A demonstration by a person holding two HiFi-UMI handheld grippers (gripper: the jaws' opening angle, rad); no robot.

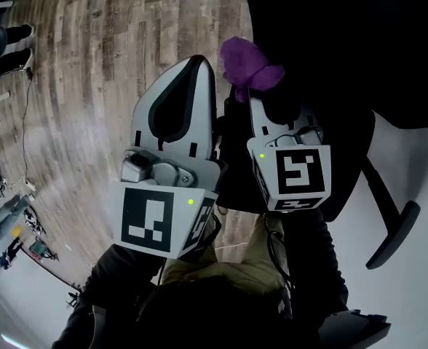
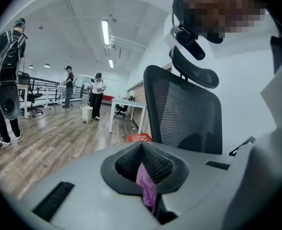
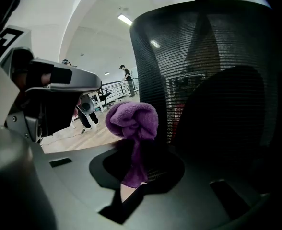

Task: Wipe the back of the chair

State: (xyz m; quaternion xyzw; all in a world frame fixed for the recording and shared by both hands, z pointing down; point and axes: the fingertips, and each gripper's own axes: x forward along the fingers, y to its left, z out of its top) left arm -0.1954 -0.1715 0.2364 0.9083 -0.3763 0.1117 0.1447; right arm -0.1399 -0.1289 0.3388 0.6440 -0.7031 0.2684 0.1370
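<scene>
Wood floor at ten o'clock; right tongs clamp a purple cloth by the mesh chair back at two o'clock; left tongs are closed on a pink scrap.

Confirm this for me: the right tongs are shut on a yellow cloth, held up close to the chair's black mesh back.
One detail is wrong: the cloth is purple, not yellow, as the right gripper view shows plainly. The rest stands: the right tongs are shut on it, and it is held up close to the chair's black mesh back.
</scene>
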